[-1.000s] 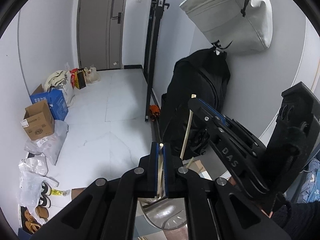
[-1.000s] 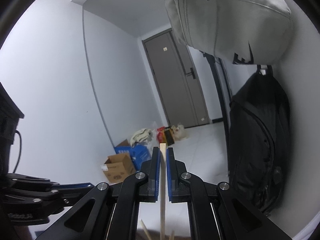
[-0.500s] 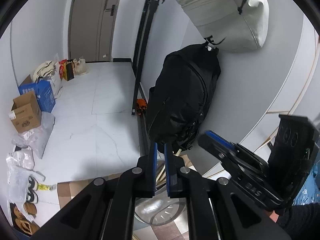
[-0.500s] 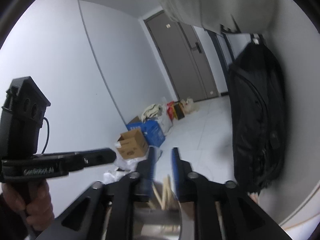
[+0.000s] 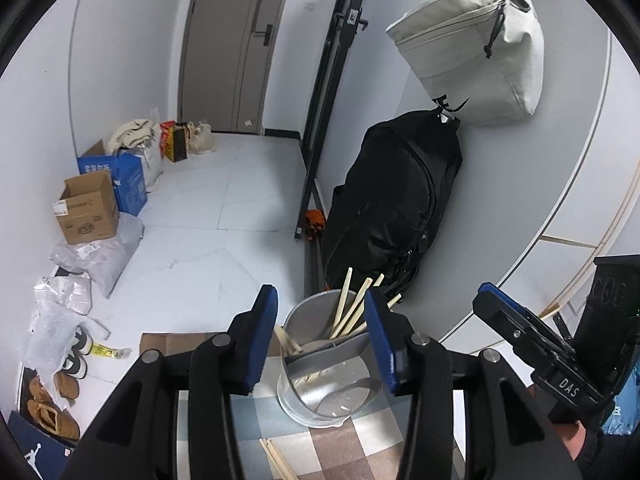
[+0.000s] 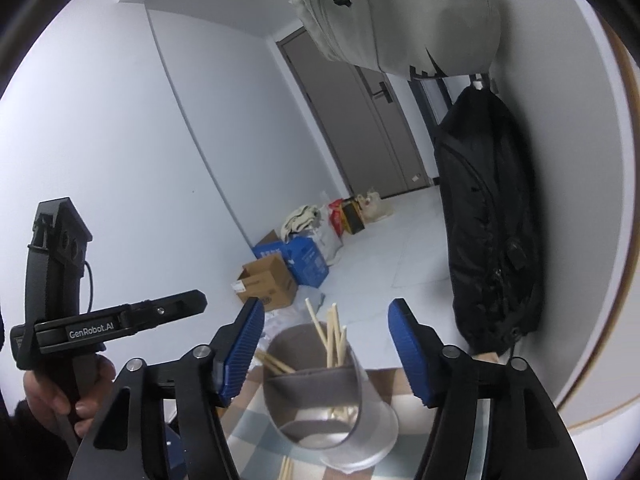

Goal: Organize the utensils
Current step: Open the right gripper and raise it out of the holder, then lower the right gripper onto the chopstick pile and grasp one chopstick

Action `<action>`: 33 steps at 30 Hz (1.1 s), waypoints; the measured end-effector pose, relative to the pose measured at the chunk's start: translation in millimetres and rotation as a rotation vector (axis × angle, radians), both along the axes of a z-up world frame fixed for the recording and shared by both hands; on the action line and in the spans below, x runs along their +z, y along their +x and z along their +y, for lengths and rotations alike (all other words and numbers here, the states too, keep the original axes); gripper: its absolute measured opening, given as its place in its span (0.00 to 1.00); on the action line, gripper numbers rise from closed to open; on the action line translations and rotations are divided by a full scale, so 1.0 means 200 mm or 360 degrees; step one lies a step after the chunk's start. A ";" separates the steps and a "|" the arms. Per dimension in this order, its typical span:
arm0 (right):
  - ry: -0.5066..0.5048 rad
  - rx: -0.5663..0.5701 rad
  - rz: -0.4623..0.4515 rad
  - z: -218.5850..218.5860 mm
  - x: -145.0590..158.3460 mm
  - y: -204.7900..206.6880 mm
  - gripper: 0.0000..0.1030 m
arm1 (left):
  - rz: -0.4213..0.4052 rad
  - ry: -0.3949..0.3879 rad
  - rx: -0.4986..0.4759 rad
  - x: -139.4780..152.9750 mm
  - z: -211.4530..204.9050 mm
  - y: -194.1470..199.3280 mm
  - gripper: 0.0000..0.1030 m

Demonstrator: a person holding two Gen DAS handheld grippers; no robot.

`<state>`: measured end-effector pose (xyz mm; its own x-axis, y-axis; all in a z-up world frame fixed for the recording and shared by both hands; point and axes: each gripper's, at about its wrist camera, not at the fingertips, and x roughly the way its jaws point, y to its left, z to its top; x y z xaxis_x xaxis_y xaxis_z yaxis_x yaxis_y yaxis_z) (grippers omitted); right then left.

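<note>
Pointing down and forward, the left gripper [image 5: 322, 328] frames a shiny round metal utensil holder [image 5: 320, 392] between its two blue-padded fingers [image 5: 262, 336]. Its jaws are opening and stand moderately apart; nothing is between the pads, which sit nearer than the holder's rim without touching it. A grey divider crosses the holder, and a bunch of pale wooden chopsticks [image 5: 352, 312] leans in its far compartment, tips fanned up and to the right; one more stick slants at the holder's left edge. Two loose wooden chopsticks [image 5: 278, 460] lie on the checked tablecloth [image 5: 360, 448] just near of the holder.

The right gripper [image 6: 326, 348] is tilted only slightly down, its jaws also opening and set wider, empty, with the holder [image 6: 340, 412] standing between and beyond the ribbed blue pads [image 6: 244, 344]. In its view the person's left hand [image 6: 60, 392] is wrapped around the black handle of the left gripper at the near left, that tool reaching level toward the right. From the left wrist view, the right gripper [image 5: 532, 340] sits low at the right, angled up and left.

A black backpack [image 5: 392, 208] and a grey canvas bag [image 5: 476, 48] hang on the right wall; cardboard boxes [image 5: 88, 212] rest far left on the floor.
</note>
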<state>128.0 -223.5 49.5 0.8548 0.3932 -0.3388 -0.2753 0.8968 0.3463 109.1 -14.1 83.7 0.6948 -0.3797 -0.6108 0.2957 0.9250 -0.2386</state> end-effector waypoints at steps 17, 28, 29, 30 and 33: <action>-0.0095 0.0060 -0.0074 0.14 0.04 -0.35 0.83 | -0.0198 0.0081 0.0181 0.02 0.06 -0.34 0.70; -0.0126 0.0075 -0.0082 0.20 -0.01 -0.52 0.95 | -0.0211 0.0104 0.0269 -0.08 0.12 -0.48 0.82; -0.0129 0.0076 -0.0078 0.20 -0.02 -0.52 0.95 | -0.0210 0.0100 0.0279 -0.09 0.12 -0.49 0.82; -0.0134 0.0083 -0.0070 0.21 -0.04 -0.54 0.96 | -0.0208 0.0091 0.0288 -0.10 0.13 -0.50 0.82; -0.0163 0.0096 -0.0055 0.24 -0.08 -0.56 0.97 | -0.0176 0.0073 0.0324 -0.17 0.16 -0.52 0.82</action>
